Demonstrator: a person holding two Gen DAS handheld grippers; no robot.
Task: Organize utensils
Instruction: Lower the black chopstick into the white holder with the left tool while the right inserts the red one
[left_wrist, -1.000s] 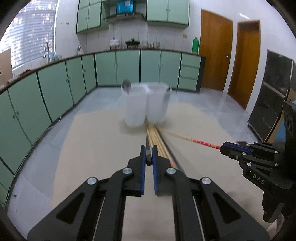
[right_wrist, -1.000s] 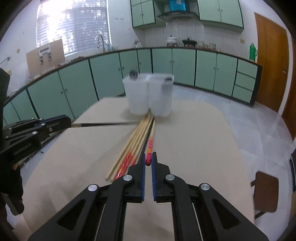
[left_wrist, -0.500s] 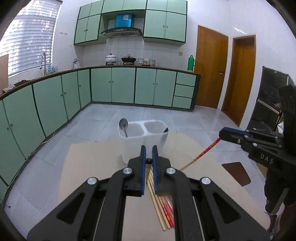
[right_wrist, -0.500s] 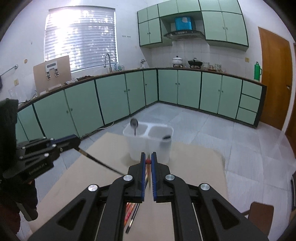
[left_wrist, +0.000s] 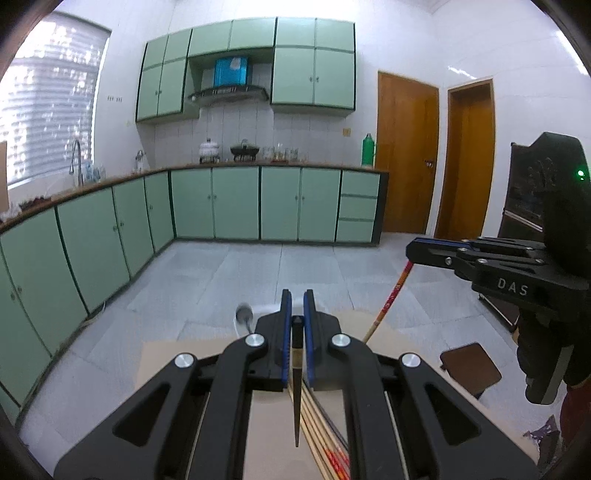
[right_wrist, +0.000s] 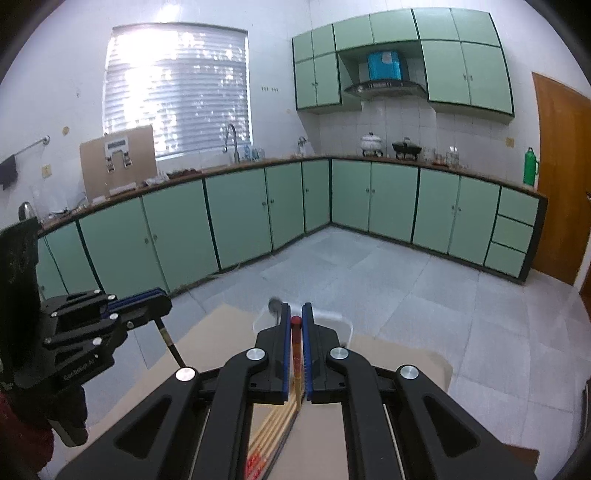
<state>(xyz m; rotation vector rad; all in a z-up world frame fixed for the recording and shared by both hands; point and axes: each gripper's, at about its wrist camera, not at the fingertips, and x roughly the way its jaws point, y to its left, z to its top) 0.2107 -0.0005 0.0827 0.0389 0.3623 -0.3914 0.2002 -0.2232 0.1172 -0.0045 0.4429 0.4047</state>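
Both grippers (left_wrist: 297, 306) raised higher, chopsticks (right_wrist: 296, 354) apparently clamped.

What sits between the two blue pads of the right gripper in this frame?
In the right wrist view, the right gripper is shut on a red-tipped chopstick, pinched upright between the pads; nothing else is in that gap.

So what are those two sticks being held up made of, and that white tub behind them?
The dark chopstick in the left gripper looks like dark wood or lacquer: near-black with a pale band. The chopstick in the right gripper looks like bamboo or light wood, its upper end painted red. The white holder, mostly hidden, is probably translucent plastic, judging by its milky rim.
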